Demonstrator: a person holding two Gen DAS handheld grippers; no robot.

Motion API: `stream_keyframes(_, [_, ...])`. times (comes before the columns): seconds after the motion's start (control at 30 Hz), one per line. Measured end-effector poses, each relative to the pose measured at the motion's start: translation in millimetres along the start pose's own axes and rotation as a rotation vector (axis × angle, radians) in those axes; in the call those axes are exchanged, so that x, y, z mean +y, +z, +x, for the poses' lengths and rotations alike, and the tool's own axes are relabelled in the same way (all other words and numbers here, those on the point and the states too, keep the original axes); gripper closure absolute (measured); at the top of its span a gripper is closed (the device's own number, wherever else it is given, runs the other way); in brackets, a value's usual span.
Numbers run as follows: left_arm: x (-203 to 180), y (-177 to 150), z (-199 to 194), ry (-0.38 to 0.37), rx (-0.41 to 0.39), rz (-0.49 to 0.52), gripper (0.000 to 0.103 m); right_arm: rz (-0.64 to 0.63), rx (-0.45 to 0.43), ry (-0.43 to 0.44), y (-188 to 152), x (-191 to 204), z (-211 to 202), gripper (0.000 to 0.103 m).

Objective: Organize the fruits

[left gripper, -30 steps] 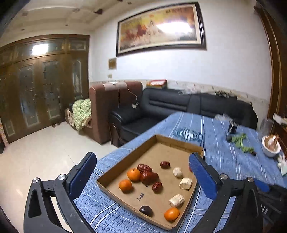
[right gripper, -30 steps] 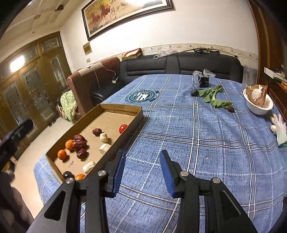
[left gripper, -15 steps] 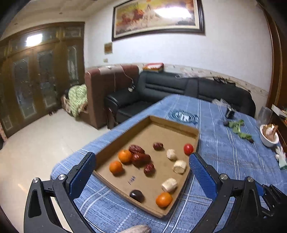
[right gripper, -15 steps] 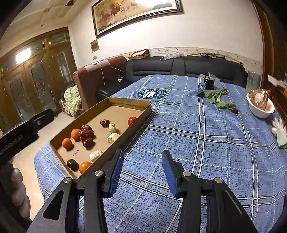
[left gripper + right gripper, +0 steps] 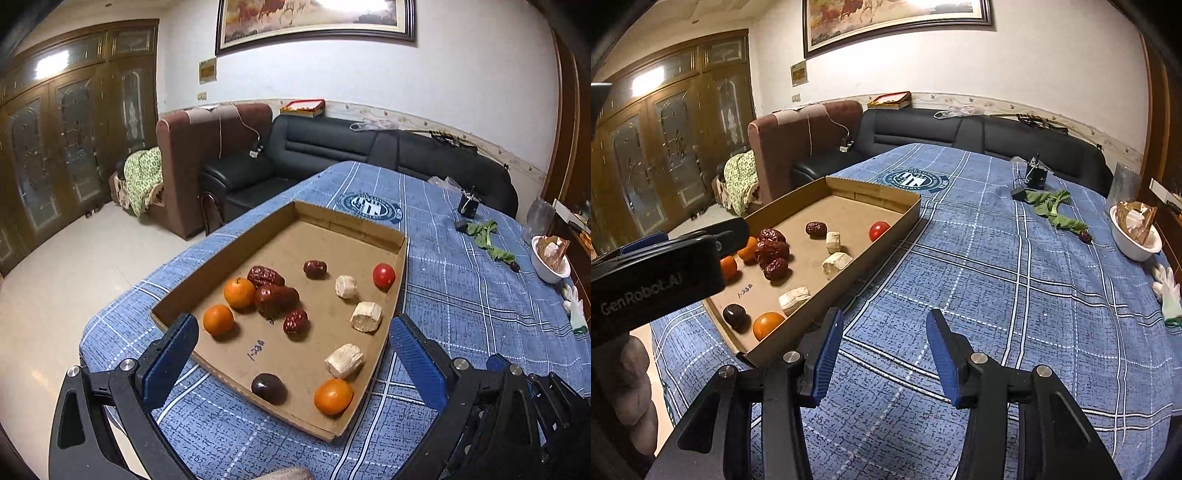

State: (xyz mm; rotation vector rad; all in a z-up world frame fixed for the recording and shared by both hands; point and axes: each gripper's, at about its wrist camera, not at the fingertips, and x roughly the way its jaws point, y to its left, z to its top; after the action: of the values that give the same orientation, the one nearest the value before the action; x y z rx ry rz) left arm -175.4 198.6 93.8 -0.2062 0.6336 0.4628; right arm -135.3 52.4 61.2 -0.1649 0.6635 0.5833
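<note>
we hold the left gripper (image 5: 291, 339) over the near end of the cardboard tray (image 5: 229, 254), its fingers spread wide with nothing between them. the right gripper (image 5: 884, 354) hangs above the bare blue tabletop (image 5: 1015, 295), fingers moderately apart and also empty.

the fruits lie mixed in the tray: two oranges (image 5: 240, 292) touching the red dates (image 5: 277, 298) at 10 o'clock from the tray middle, a third orange (image 5: 333, 396) and a dark fruit (image 5: 269, 387) at 6 o'clock, a tomato (image 5: 383, 275) at 2 o'clock, and pale chunks (image 5: 365, 316) along the 3 o'clock side.

whether sorting is just beginning or partly done, we cannot judge. for any pick, we think it is good to lower the fingers around one fruit only, as the round ones may roll.

compared with half a second ago, the left gripper came closer to the tray, which now looks larger, and the right view now shows the left gripper's body nearer.
</note>
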Motion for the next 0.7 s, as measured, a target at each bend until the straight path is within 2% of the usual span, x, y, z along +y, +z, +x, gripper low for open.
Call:
stream_keyframes(0.27, [5.8,-4.9,17.7,-0.024,0.067,-0.015,0.0,-0.009,0.028,-0.004,-1.6,2.9,11.0,0.049])
stream_keyframes(0.7, [4.4,-9.2,25.6,-0.043,0.104,-0.016,0.0,-0.012,0.045,-0.004,-3.5,5.8,17.0,0.047])
